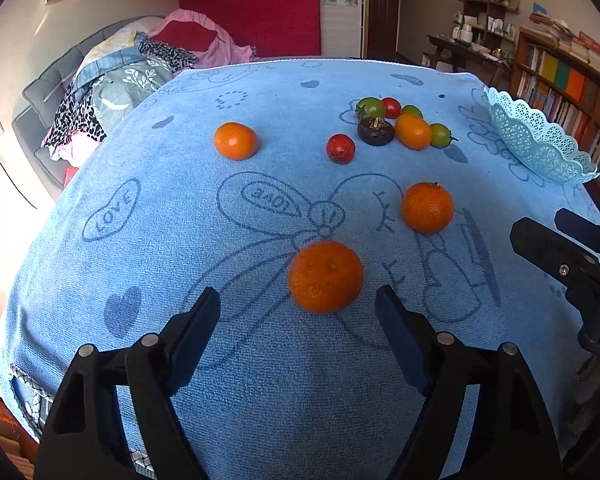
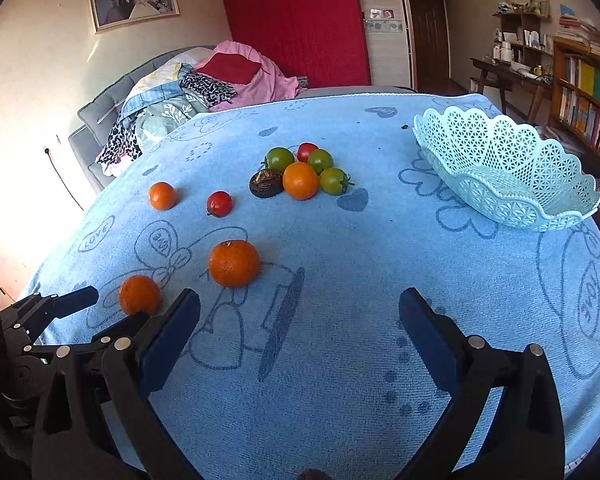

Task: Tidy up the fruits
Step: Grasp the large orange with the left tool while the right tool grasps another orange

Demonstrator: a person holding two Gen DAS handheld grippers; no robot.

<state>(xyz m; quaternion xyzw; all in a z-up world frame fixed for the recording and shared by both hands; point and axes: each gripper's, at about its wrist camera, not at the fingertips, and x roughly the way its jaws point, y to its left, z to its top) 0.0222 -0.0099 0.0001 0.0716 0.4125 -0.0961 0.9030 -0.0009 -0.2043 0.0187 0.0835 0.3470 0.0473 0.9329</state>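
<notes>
Lying on the blue towel [image 1: 148, 208] just ahead of the left gripper [image 1: 298, 300], the nearest orange [image 1: 325, 277] sits beyond the tips of its spread jaws, touching neither. From the right wrist view the right gripper [image 2: 300, 304] is likewise spread over bare cloth, with a second orange [image 2: 233, 263] ahead to its left and the lattice basket [image 2: 504, 176] far right. Round, dimpled and bright, the nearest orange is partly hidden there behind the left gripper's finger.
</notes>
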